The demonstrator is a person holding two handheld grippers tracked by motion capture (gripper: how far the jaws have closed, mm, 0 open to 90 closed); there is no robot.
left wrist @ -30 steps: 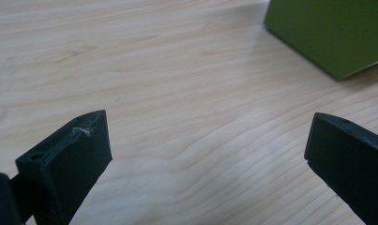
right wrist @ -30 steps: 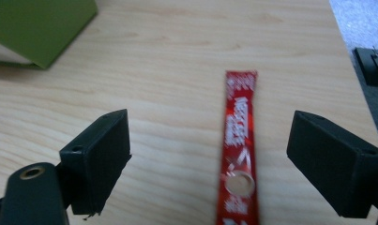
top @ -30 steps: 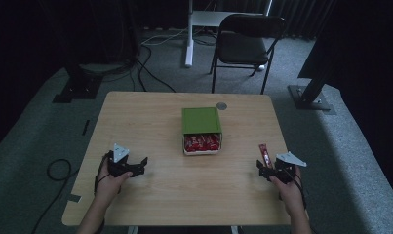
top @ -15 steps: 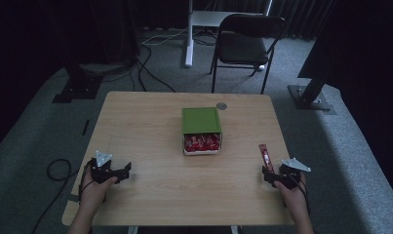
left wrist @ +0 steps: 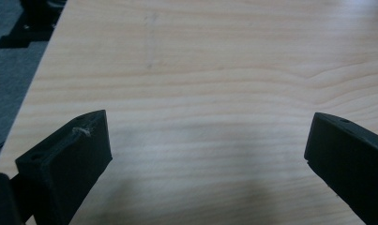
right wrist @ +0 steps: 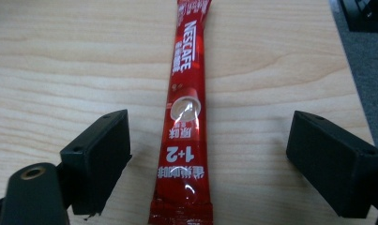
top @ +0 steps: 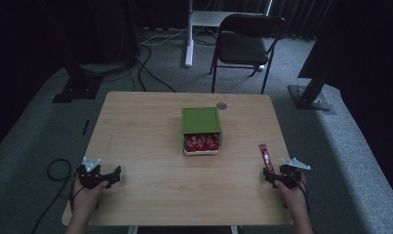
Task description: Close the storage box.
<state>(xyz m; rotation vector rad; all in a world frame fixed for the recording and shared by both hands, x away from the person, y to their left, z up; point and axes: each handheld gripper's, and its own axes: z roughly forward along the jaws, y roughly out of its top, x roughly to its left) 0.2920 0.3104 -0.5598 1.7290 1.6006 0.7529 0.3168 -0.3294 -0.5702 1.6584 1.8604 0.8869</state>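
since the earlier frames both hands have drawn back toward the near edge of the tabletop [top: 150, 126], the left one sliding out to the near left corner and the right one to the near right. the left claw [top: 108, 176] sits spread wide over bare wood, nothing between its jaws, as the left gripper view confirms [left wrist: 207, 154]. the right claw [top: 271, 176] is also spread wide, and the red coffee stick [right wrist: 184, 117] lies flat on the wood in the gap between its jaws, touching neither, its near end reaching the bottom of the right gripper view; from above the stick [top: 265, 157] runs away from the claw toward the middle of the tabletop. well apart from both hands, at the centre, stands a green box [top: 200, 121] with its open side facing the person, red packets [top: 202, 142] packed inside. a small round grey disc [top: 222, 106] lies just behind the box. nothing stands between the right claw and the stick. beyond the far edge a folding chair [top: 247, 46] stands on the grey floor.
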